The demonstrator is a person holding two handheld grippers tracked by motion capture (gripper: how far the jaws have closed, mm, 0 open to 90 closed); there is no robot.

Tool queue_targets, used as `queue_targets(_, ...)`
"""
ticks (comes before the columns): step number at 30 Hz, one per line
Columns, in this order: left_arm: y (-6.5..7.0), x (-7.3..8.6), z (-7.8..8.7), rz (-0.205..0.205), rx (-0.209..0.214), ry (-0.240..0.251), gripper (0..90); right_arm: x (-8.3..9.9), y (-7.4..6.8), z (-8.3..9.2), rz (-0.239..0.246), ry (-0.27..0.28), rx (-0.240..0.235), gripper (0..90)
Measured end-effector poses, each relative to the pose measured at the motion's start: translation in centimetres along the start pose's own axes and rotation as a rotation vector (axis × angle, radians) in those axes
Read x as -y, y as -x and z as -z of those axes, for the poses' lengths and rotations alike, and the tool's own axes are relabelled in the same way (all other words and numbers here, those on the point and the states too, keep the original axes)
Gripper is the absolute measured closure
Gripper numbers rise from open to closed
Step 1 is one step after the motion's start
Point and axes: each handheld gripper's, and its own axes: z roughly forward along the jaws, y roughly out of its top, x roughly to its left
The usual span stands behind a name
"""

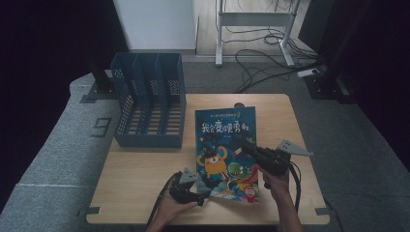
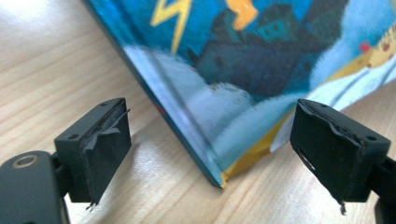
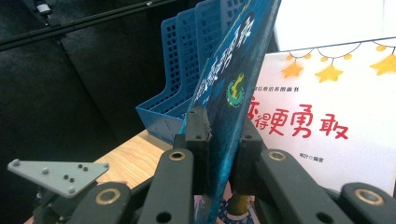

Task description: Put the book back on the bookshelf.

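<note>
Right gripper point(image 1: 247, 146) clamps book point(image 1: 226, 145) cover, pages spread. Left gripper point(image 2: 210, 144) jaws wide, astride book corner, not touching. Blue file rack point(image 1: 147, 101) compartments empty.

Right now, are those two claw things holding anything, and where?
The right gripper clamps the picture book's front cover at its right edge, lifting it open. The left gripper is open, its jaws astride the book's corner.

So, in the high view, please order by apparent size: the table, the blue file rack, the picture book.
1. table
2. blue file rack
3. picture book, slightly smaller than the rack, though raised toward the camera.
</note>
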Motion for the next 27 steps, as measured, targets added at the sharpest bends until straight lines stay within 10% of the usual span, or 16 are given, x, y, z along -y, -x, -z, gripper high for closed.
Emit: queue_targets(27, 1.2, -0.2, -0.4, -0.055, 0.009, -0.050, 9.4, 0.3, 0.7, -0.1, -0.015, -0.017, 0.043, 77.7)
